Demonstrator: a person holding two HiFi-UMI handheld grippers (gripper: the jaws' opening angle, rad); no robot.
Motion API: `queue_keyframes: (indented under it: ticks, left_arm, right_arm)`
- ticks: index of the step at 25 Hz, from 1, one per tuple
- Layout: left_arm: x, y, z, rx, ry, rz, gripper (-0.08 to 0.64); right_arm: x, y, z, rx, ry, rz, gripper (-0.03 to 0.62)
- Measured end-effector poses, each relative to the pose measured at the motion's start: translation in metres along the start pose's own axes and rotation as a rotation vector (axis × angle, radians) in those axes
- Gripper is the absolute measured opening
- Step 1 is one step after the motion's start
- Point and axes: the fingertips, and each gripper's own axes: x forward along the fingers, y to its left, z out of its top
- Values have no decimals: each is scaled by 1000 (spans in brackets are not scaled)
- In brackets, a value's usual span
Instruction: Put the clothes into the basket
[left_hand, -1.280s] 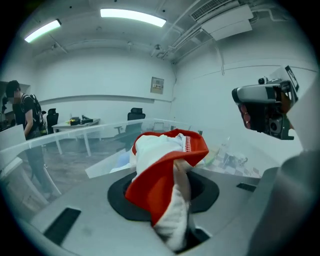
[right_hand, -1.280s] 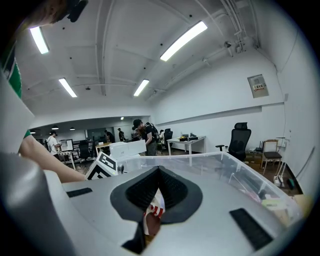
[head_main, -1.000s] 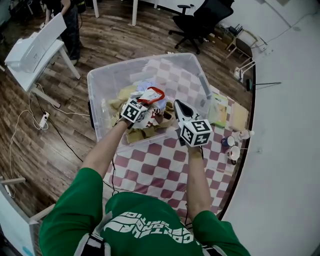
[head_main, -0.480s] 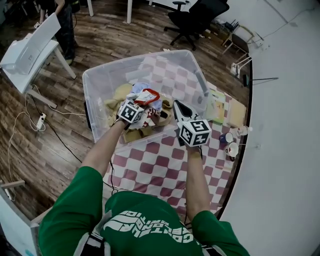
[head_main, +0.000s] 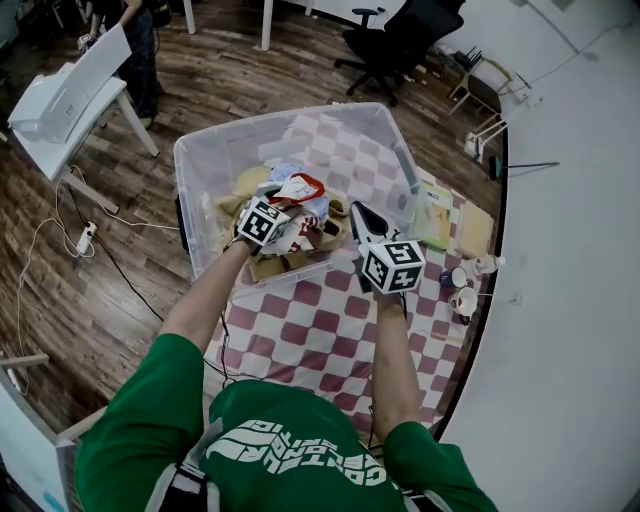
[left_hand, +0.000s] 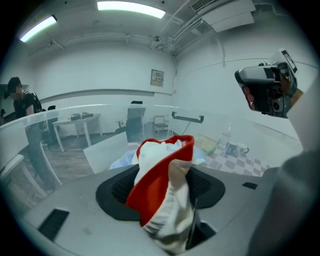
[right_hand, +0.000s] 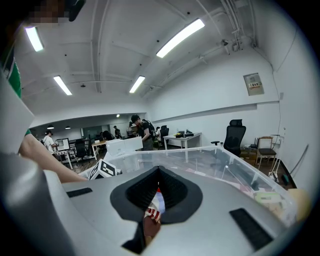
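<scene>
Left gripper (left_hand: 162, 172) jaws: apart, just been opening. A red-and-white garment (left_hand: 155, 205) stands bunched between them, with black pad face showing on either side of it, so the cloth looks let go rather than squeezed.

Right gripper (right_hand: 157, 192) jaws: clenched together. A sliver of red-striped and pale cloth shows in the slit between them; cannot tell whether it is nipped or simply lies beyond the tips.

Head view: both grippers are held out over the near part of a clear plastic basket (head_main: 190, 215), left one deeper in, right one at the near right with its tips over the inside. The basket sits at the far end of a table under a red-and-white checked cloth (head_main: 310, 340).

Inside the basket is a heap of clothes (head_main: 272, 266): tan and brown pieces near the front wall and a pale blue piece further back. The red-edged garment sits on top of the heap, just ahead of the left gripper.

Off to the right on the table are two mugs (head_main: 463, 298) and some flat packets (head_main: 436, 218), well apart from the basket.
</scene>
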Motion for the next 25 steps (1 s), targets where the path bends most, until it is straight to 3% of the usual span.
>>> queue_keyframes:
  ticks: [15,19,25]
  left_arm:
    - [-115,-25,113,34,-358,135,238]
    - [-146,-51,125,45,-408,165,233]
    - [-181,-95,124,34,-449,196,153]
  right_arm:
    - [-34,34,13,-27,-50,77,8]
    - [-54,42,14,-34,-63,97,8]
    - [-91,52,7,-39,-77,129,8]
